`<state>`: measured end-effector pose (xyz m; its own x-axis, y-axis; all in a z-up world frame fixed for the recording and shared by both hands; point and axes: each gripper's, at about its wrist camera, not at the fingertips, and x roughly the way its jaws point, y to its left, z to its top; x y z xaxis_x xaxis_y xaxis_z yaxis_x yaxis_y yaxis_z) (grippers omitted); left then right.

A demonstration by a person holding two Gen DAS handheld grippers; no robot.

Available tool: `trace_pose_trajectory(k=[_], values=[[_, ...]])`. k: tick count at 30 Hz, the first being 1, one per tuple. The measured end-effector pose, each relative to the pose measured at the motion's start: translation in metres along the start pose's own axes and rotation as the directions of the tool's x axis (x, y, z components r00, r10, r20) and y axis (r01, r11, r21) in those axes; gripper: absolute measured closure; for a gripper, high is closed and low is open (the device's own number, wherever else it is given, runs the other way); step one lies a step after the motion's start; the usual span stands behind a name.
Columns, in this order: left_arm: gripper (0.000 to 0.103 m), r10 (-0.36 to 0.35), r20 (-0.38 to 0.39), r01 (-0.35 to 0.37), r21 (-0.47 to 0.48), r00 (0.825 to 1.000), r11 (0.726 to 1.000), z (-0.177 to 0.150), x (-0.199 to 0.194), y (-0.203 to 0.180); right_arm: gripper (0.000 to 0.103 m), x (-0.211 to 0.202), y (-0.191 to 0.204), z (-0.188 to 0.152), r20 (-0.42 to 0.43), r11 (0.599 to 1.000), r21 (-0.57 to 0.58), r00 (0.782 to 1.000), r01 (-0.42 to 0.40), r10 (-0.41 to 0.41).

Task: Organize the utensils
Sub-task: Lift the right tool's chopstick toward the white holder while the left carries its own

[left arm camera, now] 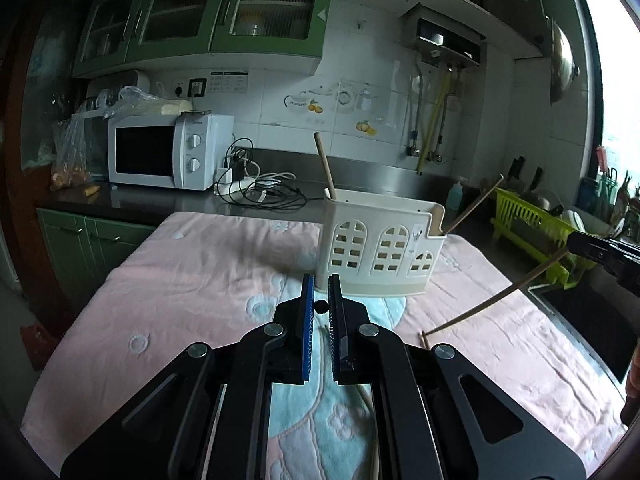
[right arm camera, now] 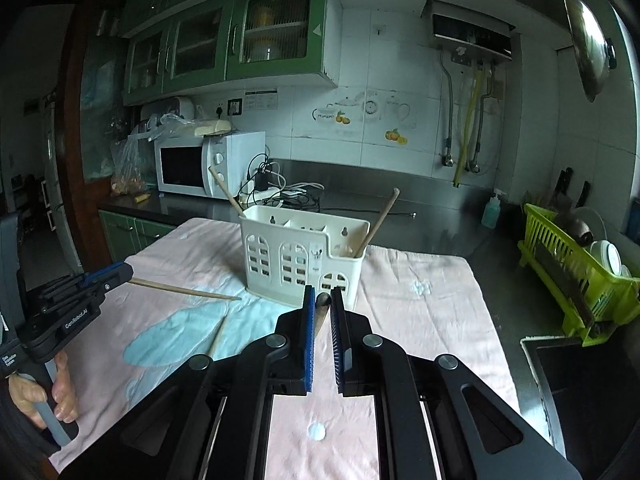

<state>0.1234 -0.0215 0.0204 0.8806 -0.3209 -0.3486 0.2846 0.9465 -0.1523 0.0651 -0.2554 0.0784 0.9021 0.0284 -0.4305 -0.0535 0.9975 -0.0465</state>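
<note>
The right gripper (right arm camera: pixel 323 304) is closed on a chopstick (right arm camera: pixel 321 312), just in front of the white utensil holder (right arm camera: pixel 296 264) on the pink towel (right arm camera: pixel 420 320). At the left, the left gripper (right arm camera: pixel 120 271) holds another chopstick (right arm camera: pixel 184 289), which points toward the holder. Two wooden handles (right arm camera: pixel 378 220) lean in the holder's ends.

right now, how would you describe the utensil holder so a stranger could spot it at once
A pink towel covers the surface in front of the tiled wall. Near its far edge stands a cream plastic caddy. Unlike the white microwave and green dish rack, it has arched window cut-outs and wooden handles poking out.
</note>
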Motion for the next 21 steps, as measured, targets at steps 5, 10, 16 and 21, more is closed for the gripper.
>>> trace_pose_trajectory(k=[5, 10, 16, 21], values=[[0.097, -0.023, 0.005, 0.023, 0.013, 1.0, 1.0, 0.014, -0.003, -0.001, 0.096, 0.008, -0.011, 0.015, -0.017, 0.998, 0.029, 0.999, -0.05, 0.05], [0.098, -0.051, -0.015, 0.052, 0.013, 0.999, 0.999, 0.038, -0.004, 0.001, 0.096, 0.008, -0.02, 0.039, -0.021, 0.996, 0.031, 0.996, -0.084, 0.085], [0.098, -0.069, -0.05, 0.071, 0.042, 0.996, 0.997, 0.068, 0.002, 0.0, 0.096, 0.006, -0.026, 0.077, -0.013, 0.994, 0.003, 0.994, -0.112, 0.112], [0.098, -0.067, -0.057, 0.071, 0.076, 0.996, 0.995, 0.096, 0.004, -0.009, 0.096, 0.008, -0.03, 0.103, -0.007, 0.992, -0.02, 0.993, -0.121, 0.121]])
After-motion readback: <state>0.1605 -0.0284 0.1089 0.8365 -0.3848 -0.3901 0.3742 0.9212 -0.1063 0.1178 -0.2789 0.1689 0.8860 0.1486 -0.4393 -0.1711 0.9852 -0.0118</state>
